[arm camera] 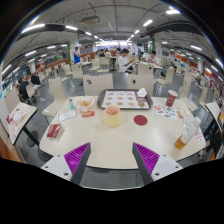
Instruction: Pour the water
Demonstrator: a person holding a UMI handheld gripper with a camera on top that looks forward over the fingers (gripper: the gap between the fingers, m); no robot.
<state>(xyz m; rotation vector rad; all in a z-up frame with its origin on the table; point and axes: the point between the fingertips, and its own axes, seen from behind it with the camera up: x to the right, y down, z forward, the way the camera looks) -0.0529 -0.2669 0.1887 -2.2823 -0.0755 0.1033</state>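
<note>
The claw (111,157) is held spread and empty above the near edge of the pale counter (110,140), its purple pads well apart. A pink-and-yellow jug (112,115), rounded and squat, is taken to be the water vessel; it stands beyond the claw, just in front of a tray (124,98), with a red coaster (140,120) beside it. The jug is best approached level and centred between the pads, then gripped firmly before any tilting is begun.
</note>
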